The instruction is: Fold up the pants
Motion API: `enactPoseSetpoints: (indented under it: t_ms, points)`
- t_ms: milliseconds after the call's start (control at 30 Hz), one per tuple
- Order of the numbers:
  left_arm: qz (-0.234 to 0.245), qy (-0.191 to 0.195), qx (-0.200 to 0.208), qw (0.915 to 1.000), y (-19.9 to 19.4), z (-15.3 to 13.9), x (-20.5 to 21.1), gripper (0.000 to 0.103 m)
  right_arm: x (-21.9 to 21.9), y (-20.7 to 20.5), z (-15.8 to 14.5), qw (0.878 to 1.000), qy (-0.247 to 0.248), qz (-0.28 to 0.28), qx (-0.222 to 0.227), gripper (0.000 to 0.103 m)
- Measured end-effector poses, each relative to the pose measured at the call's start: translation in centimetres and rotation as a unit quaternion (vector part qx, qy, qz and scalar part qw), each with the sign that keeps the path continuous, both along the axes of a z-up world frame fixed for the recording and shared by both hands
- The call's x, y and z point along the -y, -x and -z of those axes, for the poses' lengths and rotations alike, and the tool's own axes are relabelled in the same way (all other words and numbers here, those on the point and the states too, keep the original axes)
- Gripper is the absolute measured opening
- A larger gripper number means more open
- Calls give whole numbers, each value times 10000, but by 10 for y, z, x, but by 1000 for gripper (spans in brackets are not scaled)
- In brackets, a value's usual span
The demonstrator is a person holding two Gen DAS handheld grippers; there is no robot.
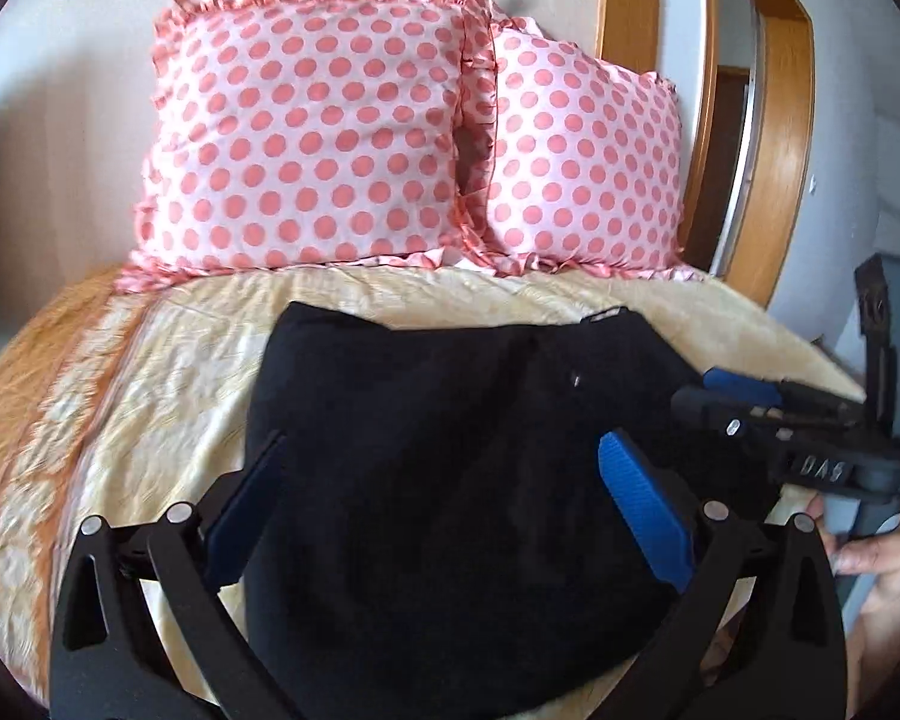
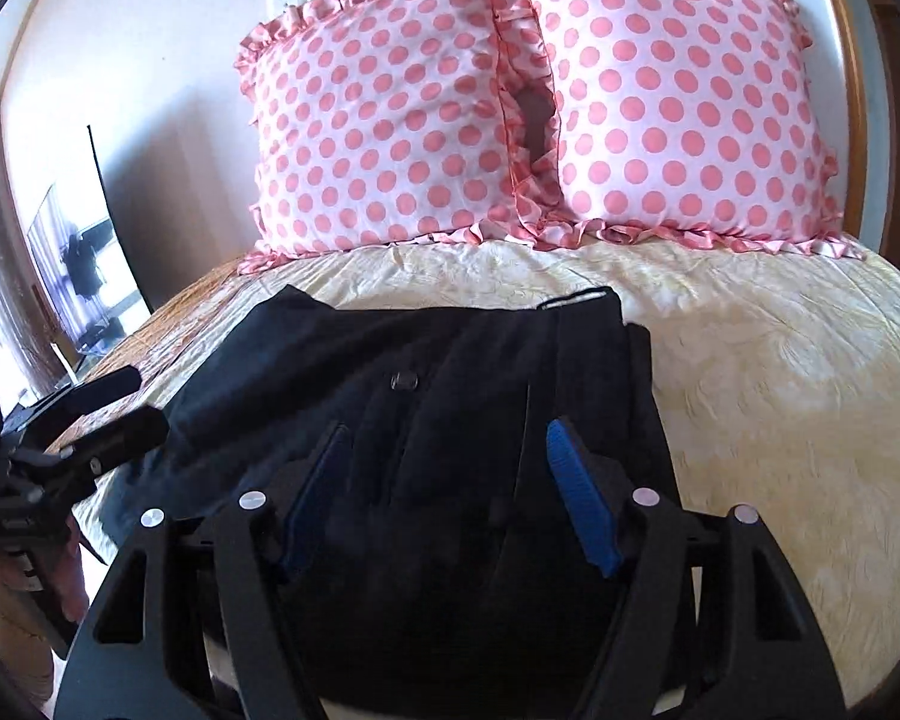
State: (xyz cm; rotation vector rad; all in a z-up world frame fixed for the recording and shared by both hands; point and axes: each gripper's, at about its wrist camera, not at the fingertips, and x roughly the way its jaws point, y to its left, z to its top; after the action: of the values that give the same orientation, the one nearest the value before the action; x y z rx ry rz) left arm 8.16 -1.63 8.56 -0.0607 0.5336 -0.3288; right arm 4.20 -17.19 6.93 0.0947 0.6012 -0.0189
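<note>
Left wrist view: black pants [image 1: 450, 450], soft and matte, lie folded into a rough block on the crinkled cream bedspread [image 1: 168, 372]. The left gripper [image 1: 444, 492] hangs above them, jaws wide, gripping nothing. At 3 o'clock the right gripper [image 1: 720, 396] shows partly parted jaws, nothing between them. Two ruffled polka-dot pillows [image 1: 306, 126] stand at 12 o'clock; bare bedspread stretches toward 9 o'clock.

Matt black cloth pants [image 1: 450, 480]; glossy wood door frame [image 1: 780, 180]
</note>
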Motion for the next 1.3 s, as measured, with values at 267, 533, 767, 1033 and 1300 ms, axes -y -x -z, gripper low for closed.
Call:
enactPoseSetpoints:
  t_ms: [267,533,767,1033,1300]
  points:
    - [-69,749,-1919,9785,-94,41,-19,101,10,-38,28,9956,-1,182,-924,71]
    - [-247,463,-1444,9881,-60,30,-22,101,8,-6,18,9990,33,109,-428,74]
    - [-614,-472,-541,9955,5,25,-11,101,-3,33,16,9984,526,130,-152,74]
    - [-995,-975,-438,9893,16,60,8,101,-3,30,39,9963,688,442,-281,89]
    - [-1145,-606,-463,9905,21,67,0,101,41,32,6,9972,-704,211,-100,90]
